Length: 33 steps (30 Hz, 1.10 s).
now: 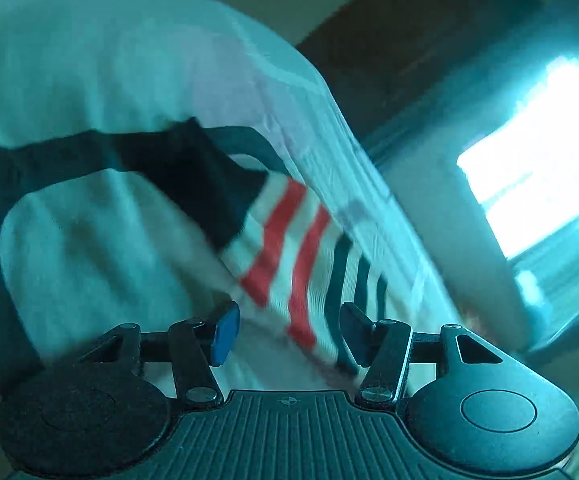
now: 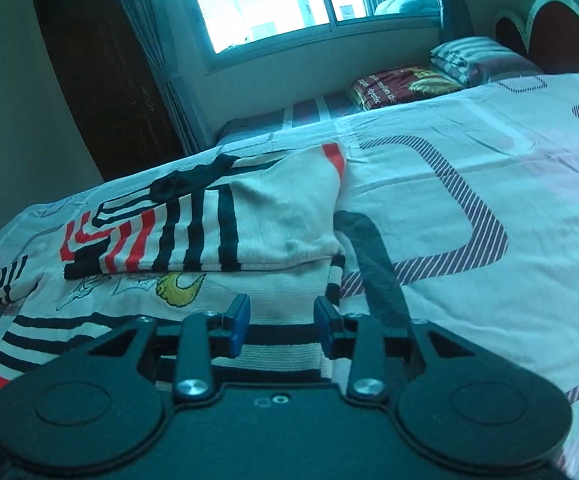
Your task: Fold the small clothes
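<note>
Two grippers: both held low over a striped garment (image 2: 249, 216) that lies on the bed sheet (image 2: 469, 152).
Garment position: spread on the near side of the bed, its upper part already turned over onto itself, so the white back of the knit faces up above the printed front.
Probable reason: judged as a fold partly made, with the lower hem left nearest the right gripper (image 2: 281, 322) for the next turn.
Left gripper (image 1: 289, 334): fingers set wide apart, holding nothing; striped cloth (image 1: 289, 248) passes between and beyond the pads, and contact cannot be told through the motion blur.
Right gripper fingers: parted, nothing clamped; the blue pads (image 2: 238, 326) hover just above the black-striped hem.
Background: window (image 2: 273, 0), dark wardrobe (image 2: 101, 72) and folded bedding (image 2: 469, 60) at the head of the bed, well apart from the work.
</note>
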{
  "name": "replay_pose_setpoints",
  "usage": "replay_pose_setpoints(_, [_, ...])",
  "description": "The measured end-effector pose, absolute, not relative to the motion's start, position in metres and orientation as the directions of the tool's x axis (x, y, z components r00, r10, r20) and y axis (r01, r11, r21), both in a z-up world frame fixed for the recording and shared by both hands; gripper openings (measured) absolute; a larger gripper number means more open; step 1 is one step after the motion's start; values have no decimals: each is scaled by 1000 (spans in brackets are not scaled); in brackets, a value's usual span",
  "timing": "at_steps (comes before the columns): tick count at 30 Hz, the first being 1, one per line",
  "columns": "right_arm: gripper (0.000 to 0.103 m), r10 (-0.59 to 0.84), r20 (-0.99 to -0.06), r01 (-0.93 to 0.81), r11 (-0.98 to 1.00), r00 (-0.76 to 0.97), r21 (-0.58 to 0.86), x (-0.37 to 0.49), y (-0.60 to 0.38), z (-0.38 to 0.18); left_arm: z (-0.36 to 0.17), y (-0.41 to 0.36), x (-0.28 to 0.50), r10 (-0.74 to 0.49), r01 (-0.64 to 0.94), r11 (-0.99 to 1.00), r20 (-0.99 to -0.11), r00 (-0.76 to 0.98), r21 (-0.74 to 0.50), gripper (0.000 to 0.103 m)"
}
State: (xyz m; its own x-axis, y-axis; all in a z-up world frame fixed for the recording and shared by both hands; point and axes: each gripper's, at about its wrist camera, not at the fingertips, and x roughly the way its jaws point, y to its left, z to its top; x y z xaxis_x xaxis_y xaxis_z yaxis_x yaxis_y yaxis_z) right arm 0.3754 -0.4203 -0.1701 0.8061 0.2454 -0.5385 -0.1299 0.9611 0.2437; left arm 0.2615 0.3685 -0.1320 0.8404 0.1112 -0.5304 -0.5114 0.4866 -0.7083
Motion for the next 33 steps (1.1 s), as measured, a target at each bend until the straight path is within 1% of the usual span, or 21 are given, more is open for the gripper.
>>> replay_pose_setpoints(3, [36, 253, -528, -139, 959, 810, 246, 383, -412, -167, -140, 383, 268, 114, -498, 416, -500, 858, -761, 57])
replay_pose_setpoints(6, [36, 262, -519, -141, 955, 813, 262, 393, -407, -164, -141, 395, 278, 131, -502, 391, -493, 860, -771, 57])
replay_pose_setpoints(7, [36, 265, -518, -139, 953, 814, 269, 396, -406, -163, -142, 400, 281, 139, -507, 389, -495, 858, -769, 55])
replay_pose_setpoints(9, [36, 268, -512, -131, 949, 816, 289, 401, -406, -162, -139, 404, 288, 163, -547, 403, -531, 831, -733, 39])
replay_pose_setpoints(10, [36, 270, -511, -126, 946, 816, 299, 403, -407, -163, -140, 405, 294, 159, -566, 406, -555, 817, -717, 8])
replay_pose_setpoints(11, [36, 271, -509, -121, 944, 817, 308, 405, -408, -163, -143, 407, 301, 111, -551, 389, -556, 824, -738, 5])
replay_pose_setpoints(12, [36, 273, -507, -117, 941, 817, 318, 406, -409, -164, -141, 407, 307, 73, -510, 391, -527, 847, -766, 5])
replay_pose_setpoints(14, [36, 270, -507, -108, 939, 818, 326, 406, -410, -164, -118, 393, 320, 36, -430, 466, -469, 882, -773, 5])
replay_pose_setpoints(16, [36, 268, -503, -99, 936, 822, 337, 405, -413, -164, -92, 367, 338, -26, -326, 521, -396, 918, -789, 5])
replay_pose_setpoints(19, [36, 264, -497, -80, 929, 827, 361, 403, -419, -163, -53, 302, 373, -119, -195, 642, -347, 930, -742, 5])
replay_pose_setpoints(21, [36, 254, -489, -64, 926, 834, 373, 400, -423, -161, -36, 248, 398, -169, -124, 736, -358, 918, -665, 5])
replay_pose_setpoints(23, [36, 244, -481, -47, 922, 842, 384, 398, -429, -159, -33, 193, 419, -214, -66, 789, -375, 902, -610, 5])
replay_pose_setpoints(28, [36, 165, -473, 28, 926, 865, 376, 394, -448, -151, -53, 69, 460, -366, 81, 836, -441, 820, -543, 5])
replay_pose_setpoints(30, [36, 128, -478, 70, 924, 869, 375, 395, -457, -148, -61, 25, 462, -399, 130, 854, -474, 785, -503, 5])
replay_pose_setpoints(33, [36, 104, -482, 108, 914, 870, 392, 396, -468, -146, -72, -30, 475, -409, 174, 885, -544, 733, -431, 5])
